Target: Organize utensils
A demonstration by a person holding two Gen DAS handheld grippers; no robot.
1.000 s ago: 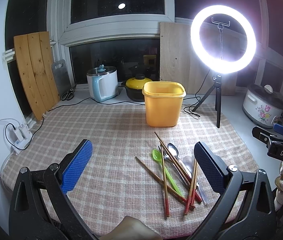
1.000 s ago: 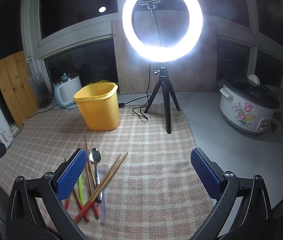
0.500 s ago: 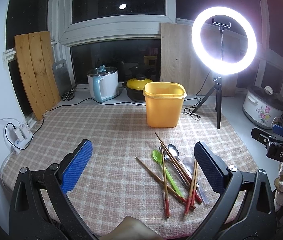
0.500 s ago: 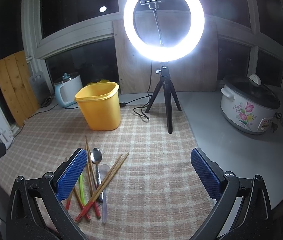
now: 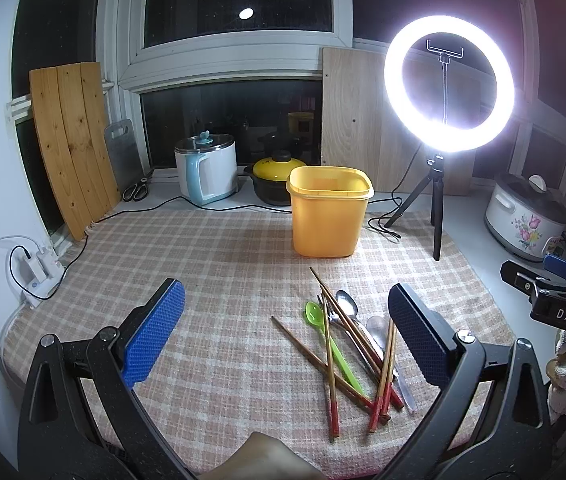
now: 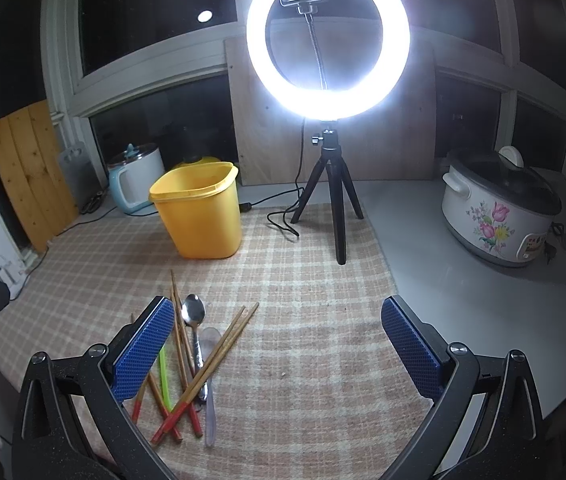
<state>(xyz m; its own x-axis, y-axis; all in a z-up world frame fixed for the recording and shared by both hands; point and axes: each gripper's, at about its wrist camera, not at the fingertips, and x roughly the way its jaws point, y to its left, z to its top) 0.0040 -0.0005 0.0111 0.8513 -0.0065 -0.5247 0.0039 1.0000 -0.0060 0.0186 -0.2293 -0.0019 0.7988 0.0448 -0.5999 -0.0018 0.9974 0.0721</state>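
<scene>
Checked cloth (image 5: 219,264): woven, beige and pale plaid, covering the near worktop; grey smooth counter beyond its right edge.

Utensil pile (image 5: 357,344): loose heap on the cloth, in front of the yellow container and apart from it.
- Wooden chopsticks (image 5: 329,360), several, slim tapered sticks with red-lacquered ends, crossing one another.
- Green plastic spoon (image 5: 315,314), glossy, oval bowl, long handle under the chopsticks.
- Metal spoon (image 6: 193,312), polished, bowl upward.
- Clear plastic spoon (image 6: 210,344), translucent, partly beneath a chopstick pair.

Yellow plastic container (image 5: 329,216): squarish tub with rounded corners and rolled rim, upright, open top; contents cannot be seen.

Left gripper (image 5: 283,332): black frame, blue dimpled pads, jaws spread wide, holding nothing; pile near its right pad.

Right gripper (image 6: 279,344): same build, jaws spread wide, holding nothing; its left pad overlaps the pile in view.

Ring light (image 6: 328,36): lit circular lamp on black tripod.

Floral slow cooker (image 6: 499,216): white glazed body, dark lid.

Kettle (image 5: 207,172): white, pale blue handle.
</scene>
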